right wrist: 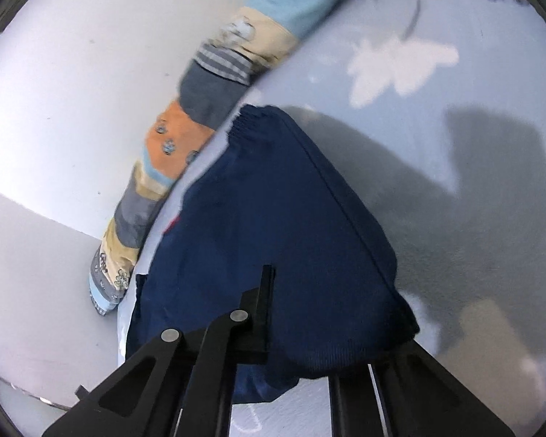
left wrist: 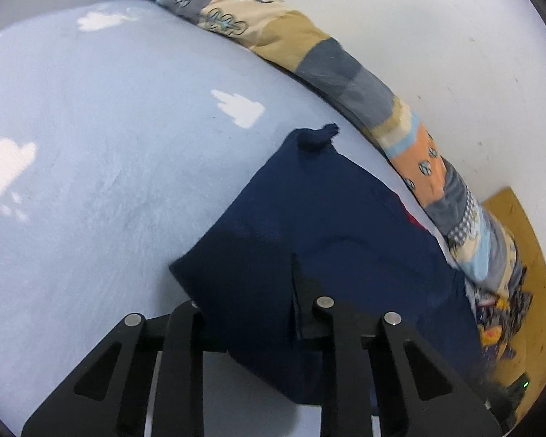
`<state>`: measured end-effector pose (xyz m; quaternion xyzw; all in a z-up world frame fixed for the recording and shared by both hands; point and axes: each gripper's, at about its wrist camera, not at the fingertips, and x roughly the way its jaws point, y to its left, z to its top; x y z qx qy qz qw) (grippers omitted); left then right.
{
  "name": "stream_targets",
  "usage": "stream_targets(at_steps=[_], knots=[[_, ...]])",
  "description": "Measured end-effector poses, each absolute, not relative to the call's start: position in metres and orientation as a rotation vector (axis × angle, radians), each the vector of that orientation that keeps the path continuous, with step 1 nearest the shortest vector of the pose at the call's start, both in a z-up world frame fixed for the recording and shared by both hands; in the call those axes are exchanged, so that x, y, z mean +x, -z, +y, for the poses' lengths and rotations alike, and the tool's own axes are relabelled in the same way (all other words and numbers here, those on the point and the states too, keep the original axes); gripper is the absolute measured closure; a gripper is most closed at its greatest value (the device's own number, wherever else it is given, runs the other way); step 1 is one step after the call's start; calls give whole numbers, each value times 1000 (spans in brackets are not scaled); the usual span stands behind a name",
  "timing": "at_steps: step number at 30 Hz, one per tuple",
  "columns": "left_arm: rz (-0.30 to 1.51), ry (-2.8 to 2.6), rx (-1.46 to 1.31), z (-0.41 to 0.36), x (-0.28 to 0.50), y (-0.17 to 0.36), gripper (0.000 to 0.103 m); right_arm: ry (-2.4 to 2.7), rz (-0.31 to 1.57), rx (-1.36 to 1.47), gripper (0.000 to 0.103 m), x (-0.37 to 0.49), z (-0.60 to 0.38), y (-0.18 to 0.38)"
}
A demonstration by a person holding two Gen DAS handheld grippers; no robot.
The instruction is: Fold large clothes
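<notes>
On the blue sheet [left wrist: 91, 200], one navy garment [left wrist: 327, 225] is gripped by two tools, left [left wrist: 251, 313] and right [right wrist: 331, 327].

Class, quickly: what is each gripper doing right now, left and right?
Left gripper: shut on the navy garment.
Right gripper: shut on the same navy garment.

Both fisheye views look forward and downward from close above the pale blue cloud-printed bed sheet [left wrist: 91, 189]. The left wrist camera faces along its black fingers towards the patchwork rolled quilt [left wrist: 345, 73] against the white wall [left wrist: 436, 18]; the right wrist camera meets the same quilt from the opposite direction. Both share the folded navy knitted garment [right wrist: 273, 218].
</notes>
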<state>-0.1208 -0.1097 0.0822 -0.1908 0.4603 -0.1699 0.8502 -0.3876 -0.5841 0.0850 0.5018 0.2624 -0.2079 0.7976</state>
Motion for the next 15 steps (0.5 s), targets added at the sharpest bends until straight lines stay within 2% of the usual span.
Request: stream_targets(at_steps=[5,12,14,15], knots=[[997,368,-295,-111,-157,-97,83,435,555,1046,95,-419,-572,-110],[1044,366,-226,-101,-223,-95,83,467,593,1171,95,-480,-566,-96],[1044,336,-199,-100,-230,-91,78,489,637,1222,92,-493,-568,-83],[1042,322,-192,-98,-232,-91,74,504,667,1247,82,-498,-570,-76]])
